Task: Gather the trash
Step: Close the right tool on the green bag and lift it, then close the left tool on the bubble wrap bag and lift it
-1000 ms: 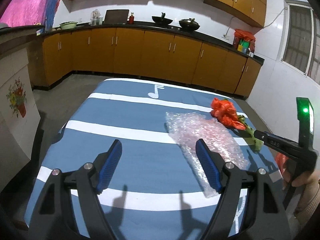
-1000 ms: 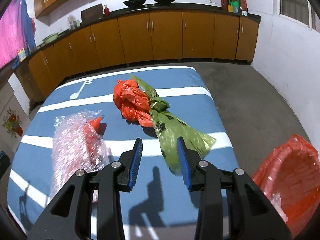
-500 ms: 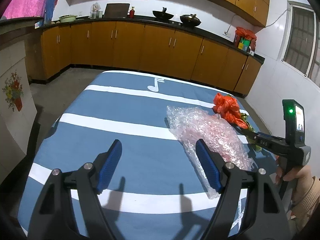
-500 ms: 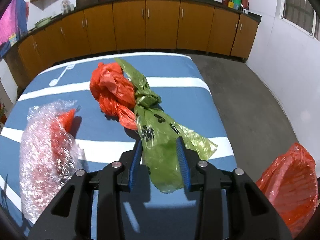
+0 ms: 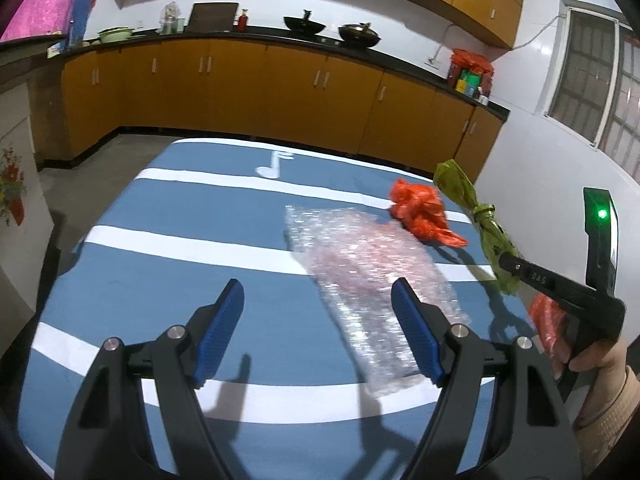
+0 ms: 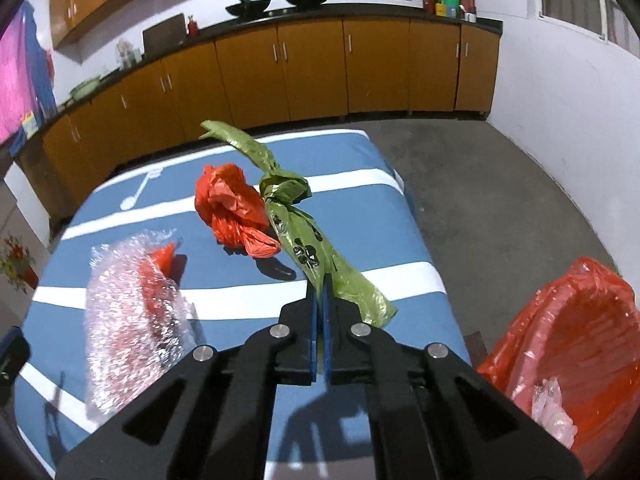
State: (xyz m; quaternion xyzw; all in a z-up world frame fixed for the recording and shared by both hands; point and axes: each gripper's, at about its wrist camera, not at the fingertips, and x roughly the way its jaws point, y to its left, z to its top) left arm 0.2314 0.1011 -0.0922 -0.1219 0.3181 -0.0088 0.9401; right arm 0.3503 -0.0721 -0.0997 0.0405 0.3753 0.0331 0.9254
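The right gripper [image 6: 319, 300] has just been closing and now pinches the green plastic bag [image 6: 304, 236] near its lower end, the blue pads pressed together on the film. The bag is knotted midway and printed with black paw marks; it slants up and away from the jaws, lifted clear of the blue striped tablecloth [image 6: 372, 216], with its loose tail sticking up beyond the knot. In the left wrist view the same bag [image 5: 486, 224] hangs off the tip of the right gripper [image 5: 507, 263] over the cloth's right edge, with a hand [image 5: 592, 356] on the handle.

Just left of the green bag, the crumpled red plastic bag [image 6: 230, 212] lies on the cloth, very near the green one; whether they touch is hard to say. Nearer the camera and to the left lies the sheet of bubble wrap [image 6: 132, 316] with something red under it.

The left gripper [image 5: 320, 320] stands wide apart and holds nothing, poised above the cloth; the bubble wrap [image 5: 372, 276] lies ahead of it, its near end passing behind the right-hand finger.

To the right of the table, lower down, is a bin lined with a red bag [image 6: 576, 344], with a bit of clear plastic inside.
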